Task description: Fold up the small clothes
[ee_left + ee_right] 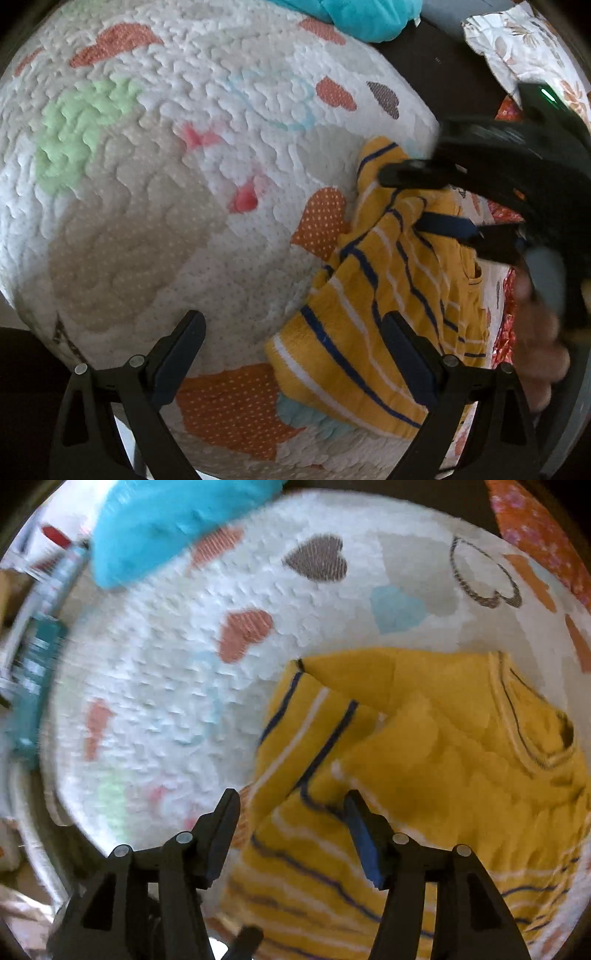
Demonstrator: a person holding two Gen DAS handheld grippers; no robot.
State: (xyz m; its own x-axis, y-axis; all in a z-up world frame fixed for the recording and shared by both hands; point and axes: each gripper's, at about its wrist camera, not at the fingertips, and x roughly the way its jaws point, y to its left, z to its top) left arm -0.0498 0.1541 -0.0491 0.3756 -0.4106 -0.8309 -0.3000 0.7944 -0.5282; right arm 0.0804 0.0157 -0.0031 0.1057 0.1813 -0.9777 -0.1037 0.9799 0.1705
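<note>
A small yellow shirt with blue and white stripes [376, 295] lies crumpled on a quilted white mat with heart prints [177, 155]. My left gripper [295, 325] is open just above the mat, with the shirt's lower edge at its right finger. In the left wrist view my right gripper [439, 199] hovers over the shirt's top with its jaws apart. In the right wrist view the shirt [424, 760] is partly folded over itself, plain yellow back showing. My right gripper [291, 805] is open over its striped left edge, holding nothing.
A turquoise garment [166, 520] lies at the mat's [155, 686] far edge; it also shows in the left wrist view [354, 14]. Boxes and a red-capped item [55, 535] stand left of the mat. A floral cloth [535, 48] and orange patterned fabric [535, 528] lie to the right.
</note>
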